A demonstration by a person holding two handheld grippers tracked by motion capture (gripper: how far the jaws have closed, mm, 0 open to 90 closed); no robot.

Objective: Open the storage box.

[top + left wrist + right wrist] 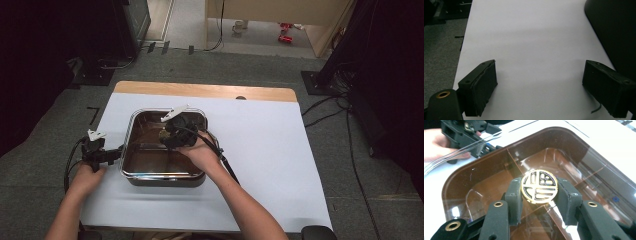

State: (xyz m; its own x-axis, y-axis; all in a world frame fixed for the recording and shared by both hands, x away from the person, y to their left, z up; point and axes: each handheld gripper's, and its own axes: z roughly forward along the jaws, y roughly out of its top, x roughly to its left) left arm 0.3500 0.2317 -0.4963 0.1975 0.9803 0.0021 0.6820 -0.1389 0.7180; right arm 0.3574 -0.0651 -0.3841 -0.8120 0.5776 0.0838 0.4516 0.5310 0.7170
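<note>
White paper under the divided box [131, 172]; right tool [539, 195] pinches its round knob [539, 186], left tool [541, 90] spread.

The tray [461, 182] looks like glossy brown plastic with a shiny, mirror-like rim. The round knob [539, 186] is polished gold-and-black metal. The sheet [531, 45] under it is matt white paper, and the jaw pads [485, 87] are matt black.

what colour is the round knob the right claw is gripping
Gold with a black line pattern, the knob shows best in the right gripper view.
</note>
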